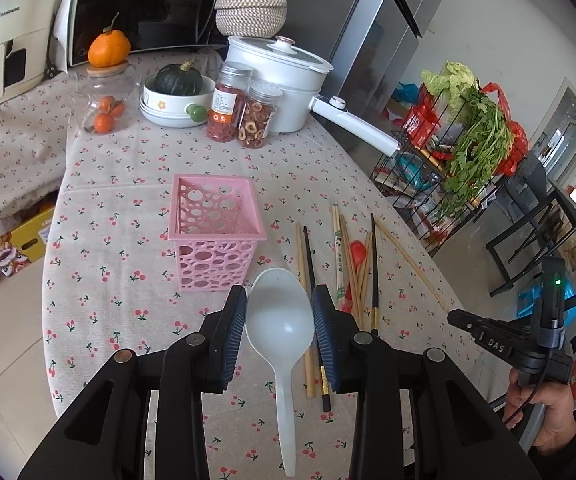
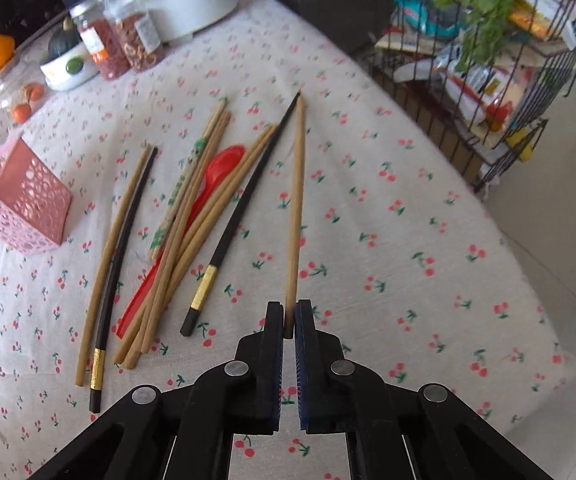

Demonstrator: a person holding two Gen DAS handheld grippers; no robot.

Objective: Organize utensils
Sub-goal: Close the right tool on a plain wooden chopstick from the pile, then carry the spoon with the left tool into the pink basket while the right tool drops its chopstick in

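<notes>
A white spoon (image 1: 280, 320) is being pinched at its bowl by the left gripper (image 1: 279, 312), just in front of the pink basket (image 1: 216, 224). A bamboo chopstick (image 2: 296, 208) is being clamped by the right gripper (image 2: 289, 322), right of the basket, beside loose chopsticks (image 2: 191, 216) and a red spoon (image 2: 215, 176) being left on the tabletop (image 2: 408, 240).

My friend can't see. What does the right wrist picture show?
The right gripper pinches the near end of a wooden chopstick on a cherry-print tablecloth. Left of it lie more chopsticks over a red spoon, then a pink basket.
</notes>
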